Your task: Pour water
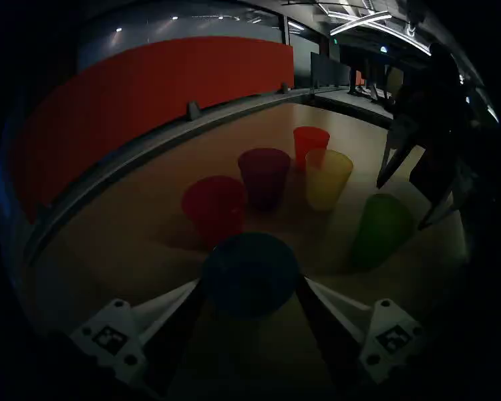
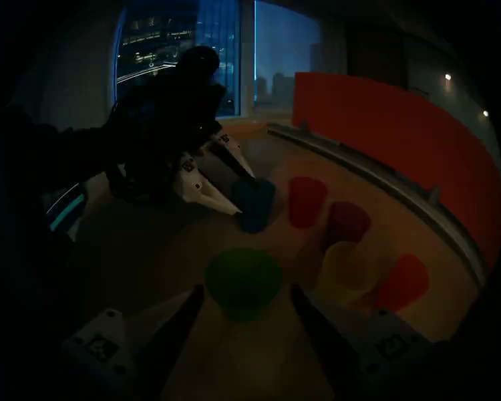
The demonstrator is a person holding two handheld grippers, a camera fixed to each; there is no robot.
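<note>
On a dim wooden table (image 1: 137,227), an upright blue plastic cup (image 1: 250,271) is being flanked by the left gripper (image 1: 250,286). Its fingers are lying close against both sides, but whether they are pressing on it cannot be told. To the right, an upright green plastic cup (image 2: 244,277) is being straddled by the right gripper (image 2: 246,289), fingers spread apart with slight gaps showing. Farther off, a red plastic cup (image 1: 214,204), a maroon plastic cup (image 1: 264,175), an orange plastic cup (image 1: 310,144) and a yellow plastic cup (image 1: 327,177) are standing clustered.
</note>
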